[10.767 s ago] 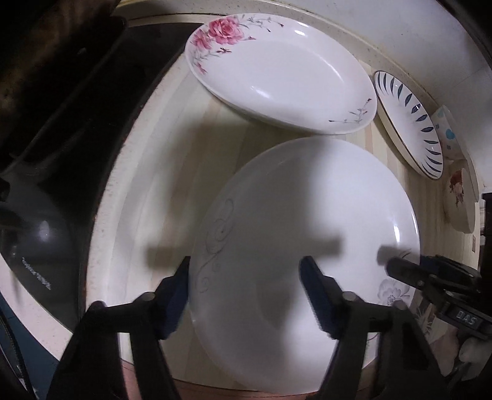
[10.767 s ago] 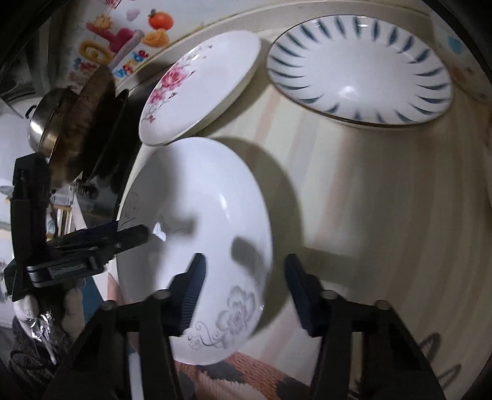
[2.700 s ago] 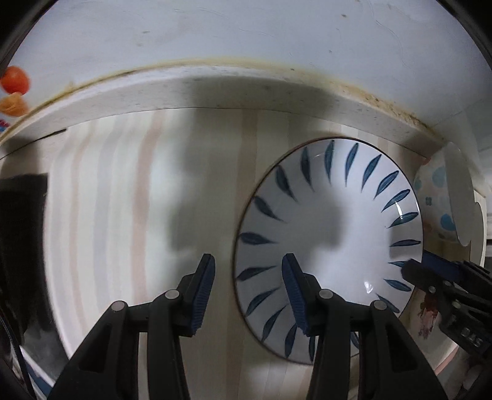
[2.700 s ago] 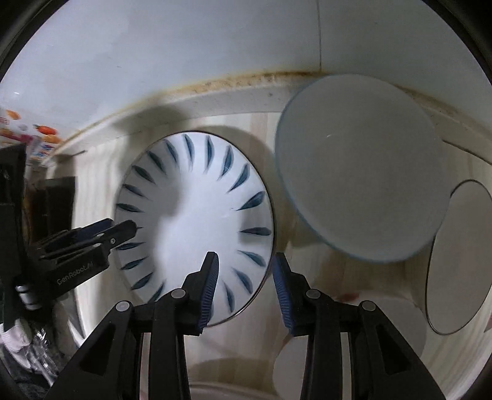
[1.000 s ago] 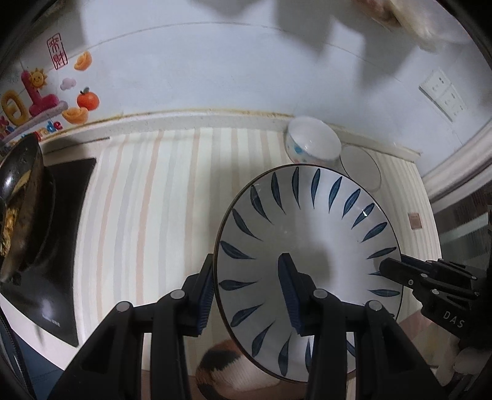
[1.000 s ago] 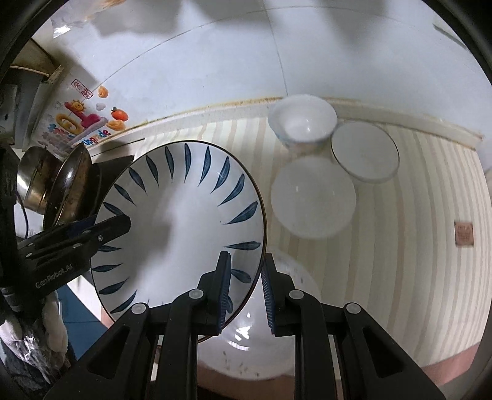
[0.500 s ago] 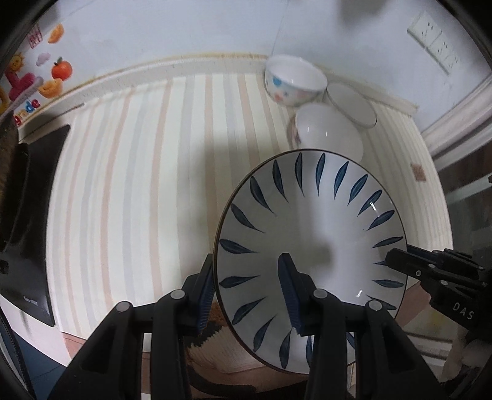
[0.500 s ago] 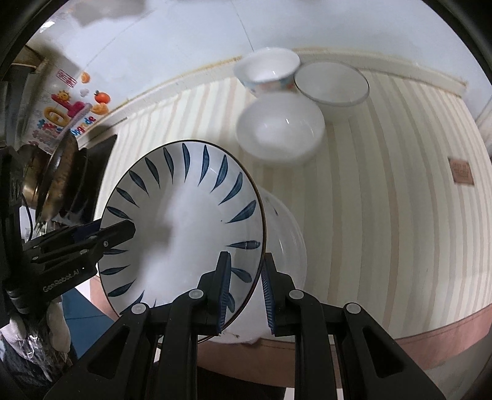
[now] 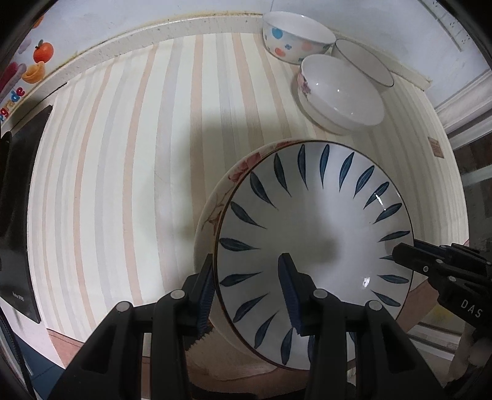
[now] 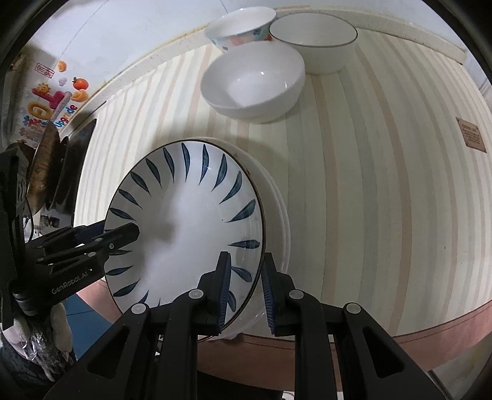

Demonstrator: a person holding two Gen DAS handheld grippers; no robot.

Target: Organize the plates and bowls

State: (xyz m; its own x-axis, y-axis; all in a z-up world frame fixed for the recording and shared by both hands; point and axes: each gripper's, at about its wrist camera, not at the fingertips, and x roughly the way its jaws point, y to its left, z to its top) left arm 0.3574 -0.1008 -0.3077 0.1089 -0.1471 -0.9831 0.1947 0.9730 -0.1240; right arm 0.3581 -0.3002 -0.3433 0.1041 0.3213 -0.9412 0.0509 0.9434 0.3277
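A white plate with blue leaf marks (image 9: 316, 234) (image 10: 187, 227) is held by both grippers just above a stack of plates. My left gripper (image 9: 249, 292) is shut on its left rim. My right gripper (image 10: 244, 289) is shut on its right rim. The rose-patterned plate (image 9: 221, 197) of the stack shows beneath it at the left, and white plate rims (image 10: 281, 212) show at the right. Three bowls stand at the back: a dotted bowl (image 9: 295, 37) (image 10: 243, 27), a plain white bowl with a rose (image 9: 341, 92) (image 10: 252, 80), and a dark-rimmed bowl (image 9: 366, 61) (image 10: 316, 43).
The striped counter (image 9: 123, 154) (image 10: 384, 184) stretches left and right of the stack. A black stove (image 9: 15, 215) with a pan (image 10: 46, 163) sits at the left. The counter's front edge (image 10: 430, 326) is close to the stack. A wall with fruit stickers (image 9: 33, 61) lies behind.
Both grippers have carried the blue-leaf plate forward and lowered it over the plate stack near the counter's front edge. The bowls now look closer.
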